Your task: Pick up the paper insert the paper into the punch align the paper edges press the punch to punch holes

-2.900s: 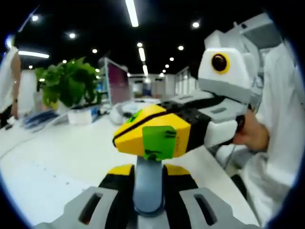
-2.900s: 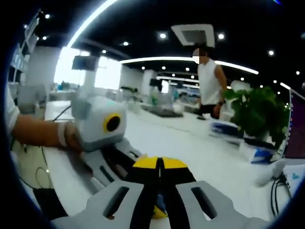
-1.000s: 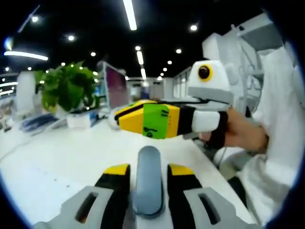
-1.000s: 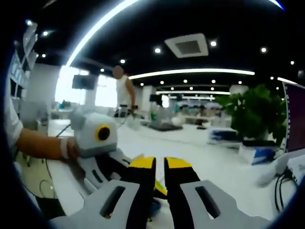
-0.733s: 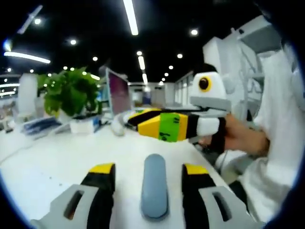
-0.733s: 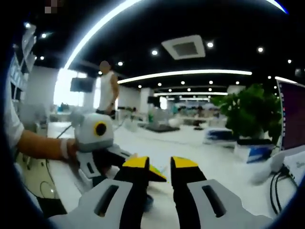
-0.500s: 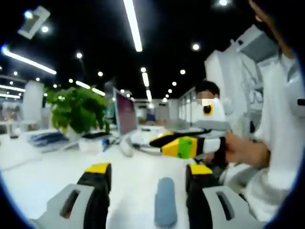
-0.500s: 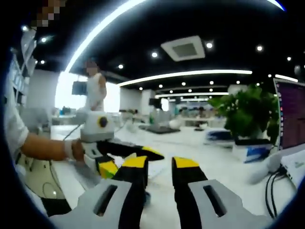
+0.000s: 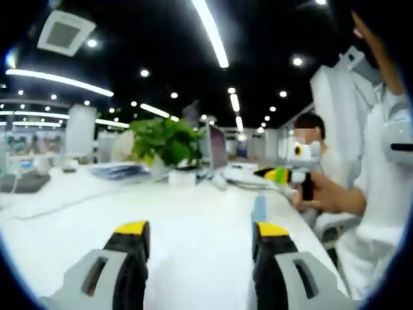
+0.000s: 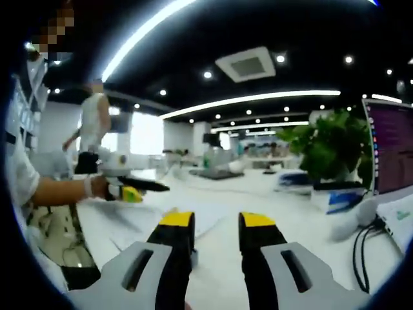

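In the left gripper view my left gripper (image 9: 201, 230) stands open, its yellow-tipped jaws wide apart over the white table (image 9: 97, 219) with nothing between them. The punch's blue-grey handle (image 9: 259, 208) shows just above the right jaw. Farther right a hand (image 9: 317, 194) holds my right gripper (image 9: 279, 174). In the right gripper view my right gripper (image 10: 217, 221) is open and empty too. A white paper sheet (image 10: 145, 223) lies flat on the table beyond its left jaw. At the left, a hand holds my left gripper (image 10: 132, 189) above the table edge.
A potted plant (image 9: 164, 141) and a monitor (image 9: 216, 147) stand at the table's far side, also seen as plant (image 10: 329, 154) and monitor (image 10: 390, 145). Cables (image 10: 361, 248) trail at the right. A person (image 10: 93, 126) stands in the background.
Both grippers have opened and drawn apart. The left one let go of the punch handle and pulled back, so the handle now looks small and off to the right.
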`<move>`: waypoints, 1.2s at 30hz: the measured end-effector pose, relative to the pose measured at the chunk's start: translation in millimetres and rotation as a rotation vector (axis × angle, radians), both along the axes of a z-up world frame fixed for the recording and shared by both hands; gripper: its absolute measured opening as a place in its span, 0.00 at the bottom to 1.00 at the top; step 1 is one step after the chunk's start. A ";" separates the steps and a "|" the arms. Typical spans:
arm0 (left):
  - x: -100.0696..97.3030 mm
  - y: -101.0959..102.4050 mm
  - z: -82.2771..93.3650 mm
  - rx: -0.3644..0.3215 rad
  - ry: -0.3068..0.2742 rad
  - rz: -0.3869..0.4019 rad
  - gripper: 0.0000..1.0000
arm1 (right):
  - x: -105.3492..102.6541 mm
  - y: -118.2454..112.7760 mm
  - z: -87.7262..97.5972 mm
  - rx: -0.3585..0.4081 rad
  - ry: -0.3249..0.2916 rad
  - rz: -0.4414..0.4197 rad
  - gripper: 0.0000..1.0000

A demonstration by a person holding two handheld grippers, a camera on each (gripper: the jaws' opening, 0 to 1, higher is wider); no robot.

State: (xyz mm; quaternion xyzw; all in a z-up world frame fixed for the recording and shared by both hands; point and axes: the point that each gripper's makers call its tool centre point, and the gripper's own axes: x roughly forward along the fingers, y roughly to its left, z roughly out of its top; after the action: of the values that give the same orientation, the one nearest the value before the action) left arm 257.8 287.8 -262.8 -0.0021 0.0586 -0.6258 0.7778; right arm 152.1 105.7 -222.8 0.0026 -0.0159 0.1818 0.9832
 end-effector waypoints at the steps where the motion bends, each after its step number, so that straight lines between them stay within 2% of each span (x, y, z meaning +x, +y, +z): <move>1: 1.5 2.5 -2.1 0.003 0.007 0.006 0.55 | 0.1 0.1 0.2 -0.003 -0.002 0.001 0.30; 3: 9.2 13.5 -9.1 0.027 0.005 0.031 0.51 | -0.2 2.6 3.5 -0.026 -0.030 0.015 0.30; 7: 11.1 9.7 -6.7 -0.001 0.029 0.027 0.63 | -0.5 5.4 3.9 -0.017 -0.029 0.027 0.30; 12: 16.9 12.0 -25.1 0.102 -0.024 0.060 0.60 | -2.8 6.9 0.0 -0.024 0.003 0.033 0.32; 19: 15.5 10.7 -28.1 0.118 -0.030 0.056 0.60 | -4.4 6.2 -14.8 -0.065 0.039 0.074 0.32; 24: 16.7 11.0 -35.5 0.162 -0.055 0.063 0.60 | -4.2 5.4 -19.6 -0.060 0.066 0.104 0.32; 28: 16.7 11.7 -36.9 0.173 -0.066 0.060 0.60 | -5.8 10.8 -23.7 -0.030 0.096 0.199 0.36; 30: 16.3 12.2 -37.1 0.174 -0.063 0.060 0.60 | -5.0 10.0 -30.0 -0.051 0.117 0.231 0.40; 35: 17.3 13.6 -38.1 0.175 -0.046 0.066 0.61 | -5.7 11.9 -40.5 -0.066 0.162 0.310 0.40; 36: 17.4 13.9 -38.2 0.175 -0.043 0.068 0.61 | -6.4 14.9 -44.9 -0.088 0.179 0.357 0.40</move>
State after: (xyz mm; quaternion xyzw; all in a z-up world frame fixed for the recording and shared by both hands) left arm 275.2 301.6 -301.0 0.0773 0.0963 -0.5915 0.7968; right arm 145.7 120.6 -267.7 -0.0213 0.0801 0.3527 0.9321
